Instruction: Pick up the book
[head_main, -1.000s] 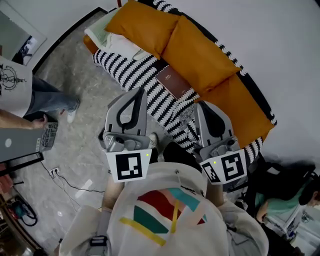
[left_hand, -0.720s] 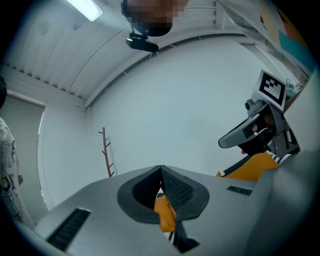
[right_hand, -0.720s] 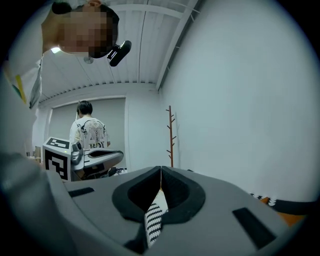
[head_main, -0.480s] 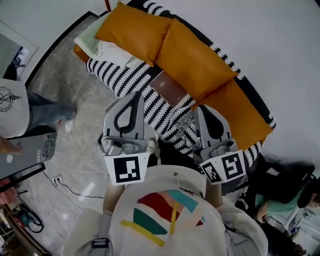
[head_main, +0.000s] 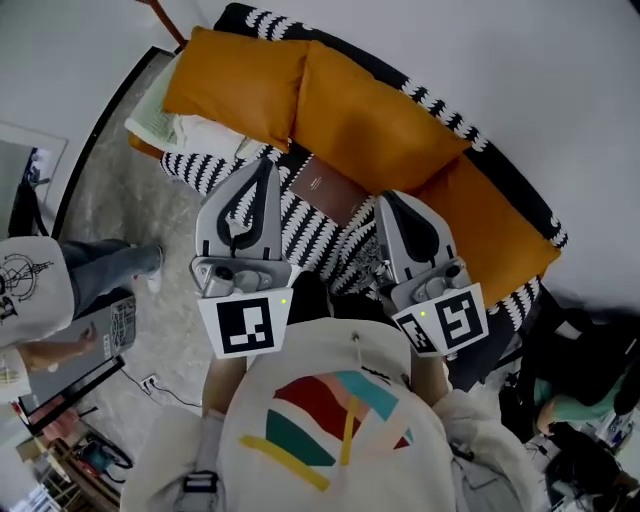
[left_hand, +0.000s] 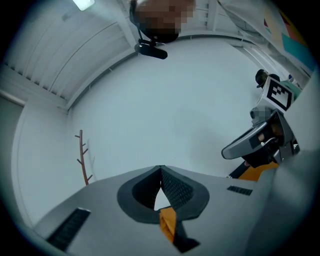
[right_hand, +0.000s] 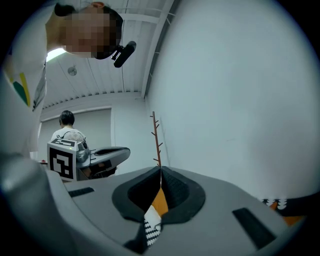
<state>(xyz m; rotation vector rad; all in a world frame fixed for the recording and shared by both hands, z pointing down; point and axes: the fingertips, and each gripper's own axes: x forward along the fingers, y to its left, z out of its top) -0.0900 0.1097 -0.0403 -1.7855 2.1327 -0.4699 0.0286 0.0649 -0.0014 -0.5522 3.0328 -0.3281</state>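
My left gripper (head_main: 264, 166) and my right gripper (head_main: 388, 199) stand in the centre of the frame. Each has its jaws closed together, with nothing held. Between their tips and a little higher, the brown book (head_main: 325, 190) lies flat on the striped blanket (head_main: 305, 235), just below the orange cushions (head_main: 370, 112).

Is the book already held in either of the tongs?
No, the book lies on the striped cover, clear of the left tongs and right tongs.
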